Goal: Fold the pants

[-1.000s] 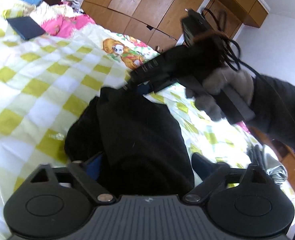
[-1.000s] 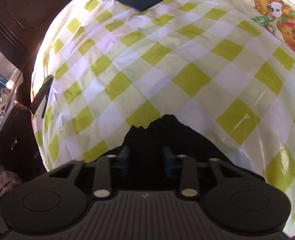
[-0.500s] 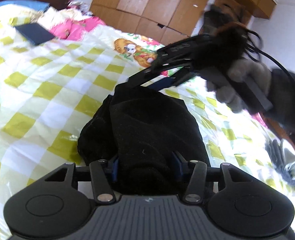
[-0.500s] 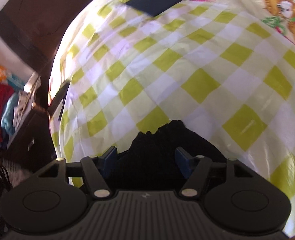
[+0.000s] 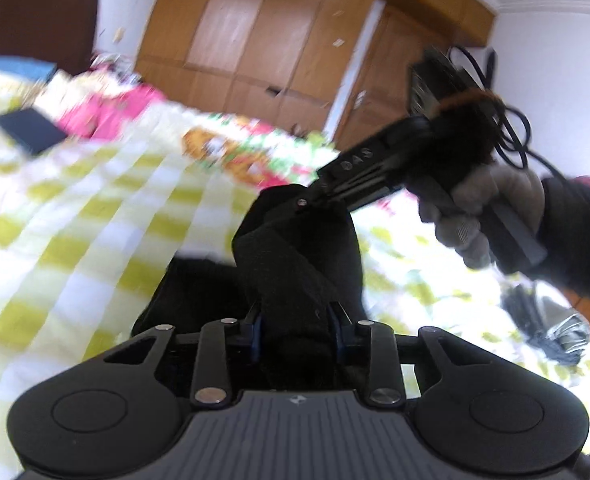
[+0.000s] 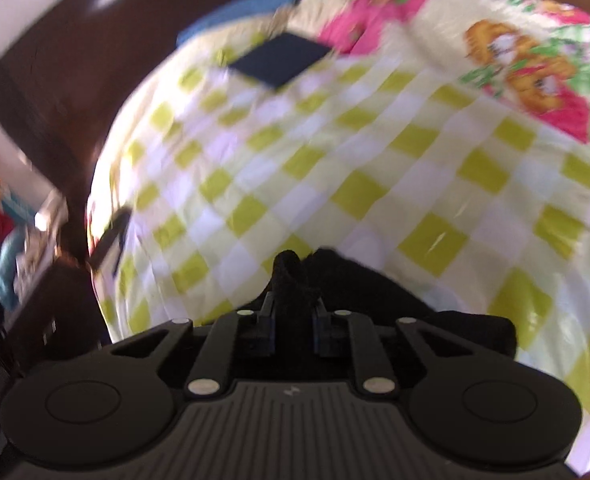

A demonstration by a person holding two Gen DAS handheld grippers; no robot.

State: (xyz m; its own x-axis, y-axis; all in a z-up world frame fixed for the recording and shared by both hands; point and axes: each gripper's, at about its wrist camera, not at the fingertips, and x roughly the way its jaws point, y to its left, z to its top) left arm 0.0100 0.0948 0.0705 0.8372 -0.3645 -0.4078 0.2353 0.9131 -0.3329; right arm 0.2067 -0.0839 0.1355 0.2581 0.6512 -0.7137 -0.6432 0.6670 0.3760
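Pants (image 5: 295,256), one black pair, hang bunched between our two grippers above the bed (image 5: 75,216), with part of the cloth trailing down to the checked cover at about seven o'clock of the raised bundle in the left wrist view. We judge them soft and limp, with no stiffness to hold a crease unaided. They look thick and fuzzy, so we expect them to grip well and weigh little, though the slack part will sag and drag. We would hold them at edges or corners, far enough apart to pull the panel taut. Both current holds are on bunched cloth, which we judge makes a clean fold line harder.

Largest first: we count one bed, its yellow-and-white checked cover filling both views, with a cartoon print at about one o'clock in the right wrist view. One wooden wardrobe (image 5: 263,32) stands at twelve o'clock in the left wrist view. One dark flat rectangle (image 6: 281,60), perhaps a notebook, lies on the bed at eleven o'clock in the right wrist view; we cannot tell exactly what it is.

We count two grippers. The left gripper (image 5: 297,330) has its fingers pinching a thick wad of the black cloth. The right gripper (image 6: 293,320), carried in a gray-gloved right hand (image 5: 483,208), has its fingers drawn close on a narrow ridge of the same cloth, at the bundle's top.
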